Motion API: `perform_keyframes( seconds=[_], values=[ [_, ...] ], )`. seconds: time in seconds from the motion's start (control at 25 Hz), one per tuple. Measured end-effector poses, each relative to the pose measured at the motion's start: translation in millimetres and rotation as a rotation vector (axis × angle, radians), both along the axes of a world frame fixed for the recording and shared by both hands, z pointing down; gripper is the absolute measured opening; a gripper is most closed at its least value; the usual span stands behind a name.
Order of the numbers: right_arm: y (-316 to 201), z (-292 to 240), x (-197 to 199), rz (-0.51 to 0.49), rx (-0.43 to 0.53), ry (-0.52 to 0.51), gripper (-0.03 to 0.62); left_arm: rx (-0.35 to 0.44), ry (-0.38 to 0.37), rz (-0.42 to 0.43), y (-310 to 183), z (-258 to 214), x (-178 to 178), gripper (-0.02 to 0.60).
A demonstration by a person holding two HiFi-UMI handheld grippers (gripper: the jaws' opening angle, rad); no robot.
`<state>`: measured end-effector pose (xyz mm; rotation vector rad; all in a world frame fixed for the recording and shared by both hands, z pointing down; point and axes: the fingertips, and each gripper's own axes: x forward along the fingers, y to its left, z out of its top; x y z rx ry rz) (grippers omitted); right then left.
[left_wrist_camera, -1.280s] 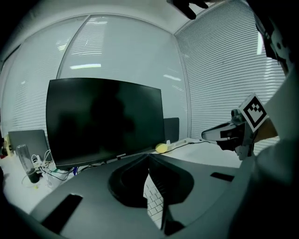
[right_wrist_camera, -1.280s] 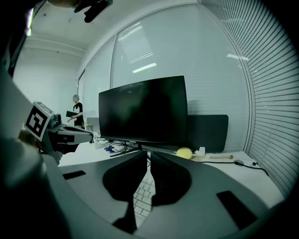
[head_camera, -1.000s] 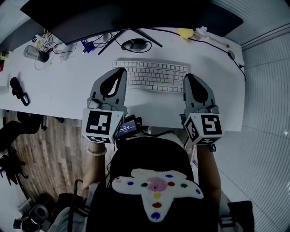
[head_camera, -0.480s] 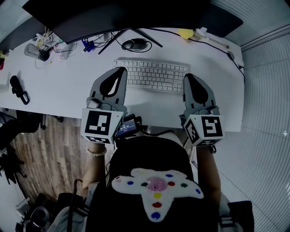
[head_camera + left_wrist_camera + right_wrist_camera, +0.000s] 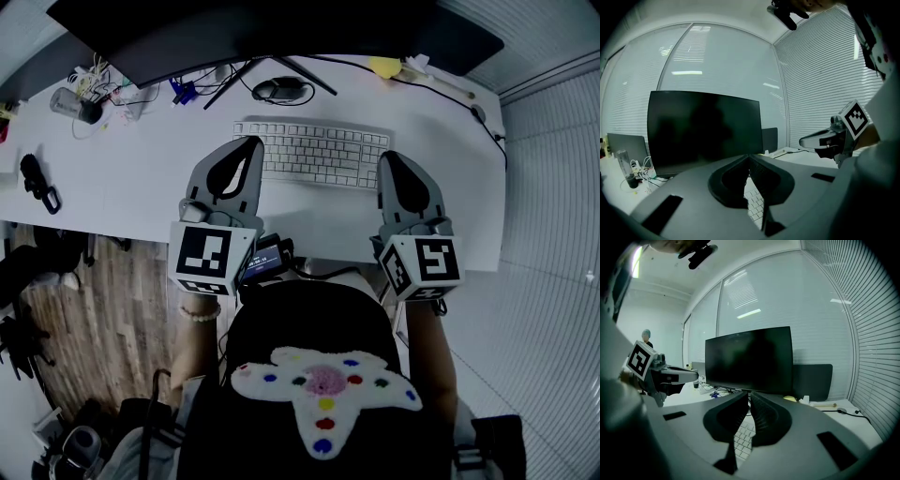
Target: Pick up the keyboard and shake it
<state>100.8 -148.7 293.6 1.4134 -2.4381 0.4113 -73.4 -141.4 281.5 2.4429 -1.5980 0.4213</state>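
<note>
A white keyboard (image 5: 314,155) lies flat on the white desk (image 5: 141,183), in front of the dark monitor (image 5: 253,33). My left gripper (image 5: 251,143) hovers at the keyboard's left end, jaws shut and empty. My right gripper (image 5: 386,157) hovers at its right end, also shut with nothing held. In the left gripper view the closed tips (image 5: 749,156) point at the monitor (image 5: 705,129), with keys (image 5: 754,201) showing below them. In the right gripper view the closed tips (image 5: 749,393) stand over the keys (image 5: 743,437).
A black mouse (image 5: 279,91) sits behind the keyboard by the monitor stand. Cables and small items (image 5: 94,98) clutter the back left; a black object (image 5: 37,185) lies at the left edge. A yellow item (image 5: 382,67) and a cable are back right. The desk's front edge runs just beneath both grippers.
</note>
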Motion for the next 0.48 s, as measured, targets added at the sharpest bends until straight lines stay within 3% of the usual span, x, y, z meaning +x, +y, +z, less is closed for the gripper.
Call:
perform_keyframes(
  seconds=[0.48],
  values=[
    [0.2,5.6,-2.6,-0.016,-0.001,0.012,0.043,-0.003,-0.005,-0.009,0.0,2.6,-2.9,0.018]
  ],
)
